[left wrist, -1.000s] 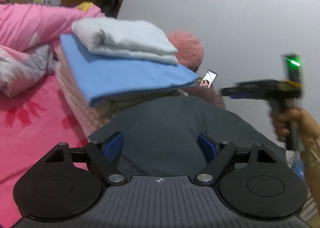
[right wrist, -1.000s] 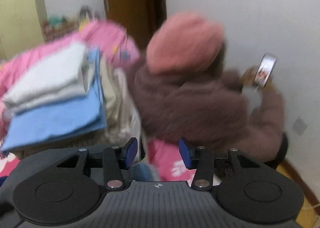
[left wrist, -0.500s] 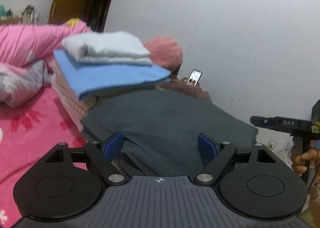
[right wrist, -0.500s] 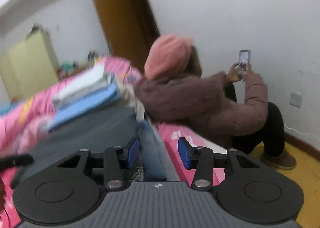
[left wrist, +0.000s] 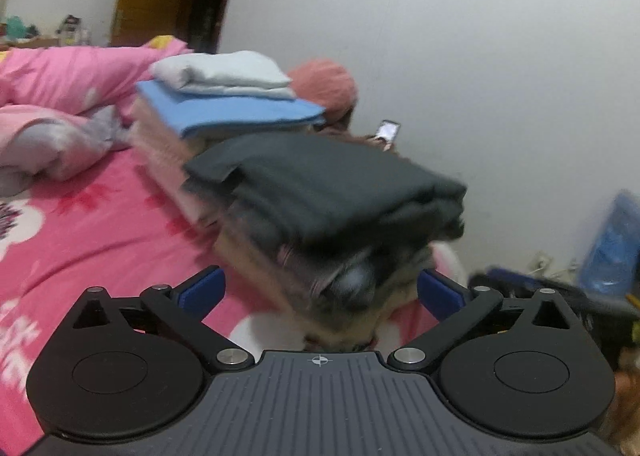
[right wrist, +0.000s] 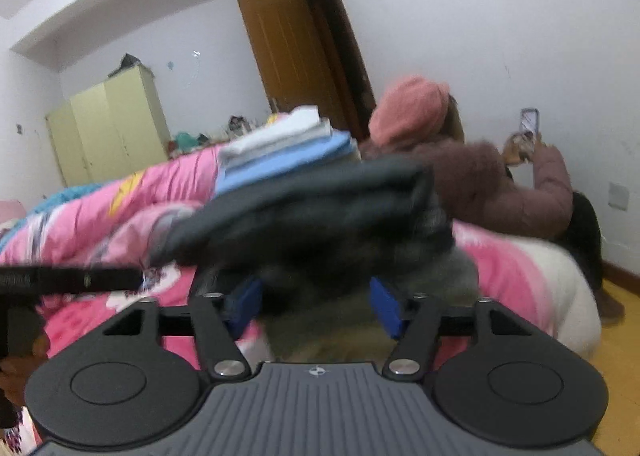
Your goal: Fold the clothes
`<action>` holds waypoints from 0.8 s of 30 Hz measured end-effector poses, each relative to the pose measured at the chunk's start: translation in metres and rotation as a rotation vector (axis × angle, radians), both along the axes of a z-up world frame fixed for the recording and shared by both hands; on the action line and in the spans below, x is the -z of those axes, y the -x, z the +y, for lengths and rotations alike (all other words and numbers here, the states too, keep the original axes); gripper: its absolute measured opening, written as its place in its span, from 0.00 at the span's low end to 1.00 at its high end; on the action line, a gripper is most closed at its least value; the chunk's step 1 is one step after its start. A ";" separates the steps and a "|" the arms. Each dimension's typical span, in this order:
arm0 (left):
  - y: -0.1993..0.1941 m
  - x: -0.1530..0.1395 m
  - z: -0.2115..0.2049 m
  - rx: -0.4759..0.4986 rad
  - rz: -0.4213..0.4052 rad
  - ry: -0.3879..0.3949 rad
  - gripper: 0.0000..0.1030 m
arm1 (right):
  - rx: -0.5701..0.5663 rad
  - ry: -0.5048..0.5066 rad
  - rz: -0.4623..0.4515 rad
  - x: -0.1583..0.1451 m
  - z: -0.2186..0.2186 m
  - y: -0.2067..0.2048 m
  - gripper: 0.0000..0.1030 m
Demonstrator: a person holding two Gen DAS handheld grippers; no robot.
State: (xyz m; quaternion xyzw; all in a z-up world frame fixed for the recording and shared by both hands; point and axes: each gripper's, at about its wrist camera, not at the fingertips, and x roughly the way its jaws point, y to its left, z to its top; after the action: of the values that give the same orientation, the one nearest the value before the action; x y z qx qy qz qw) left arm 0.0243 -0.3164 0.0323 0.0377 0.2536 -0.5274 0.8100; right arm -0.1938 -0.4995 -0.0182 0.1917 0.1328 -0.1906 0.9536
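A folded dark grey garment (left wrist: 332, 184) tops a near stack of folded clothes (left wrist: 320, 276) on the pink bed. My left gripper (left wrist: 320, 290) is open, its blue pads (left wrist: 200, 290) either side of the stack's near end, a little short of it. In the right wrist view the dark garment (right wrist: 320, 200) lies just ahead. My right gripper (right wrist: 316, 306) is open with its pads (right wrist: 384, 306) beside the stack's lower layers. Motion blur hides whether anything touches.
A taller stack behind has a blue cloth (left wrist: 240, 112) and a white cloth (left wrist: 224, 70) on top. A seated person in a pink hat (right wrist: 408, 108) holds a phone by the wall. Pink quilt (left wrist: 60, 76) lies left. A blue bag (left wrist: 612, 240) stands right.
Both grippers have pulled back and dropped lower. The dark garment now sits lower in view and shows its folded front edge. The right gripper swung from the seated person toward the stack.
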 end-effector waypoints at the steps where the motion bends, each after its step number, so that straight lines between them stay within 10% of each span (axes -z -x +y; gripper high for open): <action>1: 0.003 0.003 0.003 -0.018 0.000 -0.014 1.00 | 0.017 -0.013 0.005 0.005 0.009 0.004 0.84; 4: 0.013 0.010 0.012 -0.073 0.002 -0.053 1.00 | 0.085 -0.063 0.021 0.015 0.029 0.013 0.97; 24: 0.040 0.026 0.083 -0.372 0.055 -0.188 1.00 | 0.290 0.176 0.168 -0.005 0.134 0.019 1.00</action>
State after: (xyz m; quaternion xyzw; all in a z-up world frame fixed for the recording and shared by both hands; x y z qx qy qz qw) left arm -0.0158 -0.2337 0.0060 0.0513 0.3262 -0.3434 0.8792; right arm -0.2131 -0.3654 -0.0136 0.1082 0.1658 -0.3522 0.9147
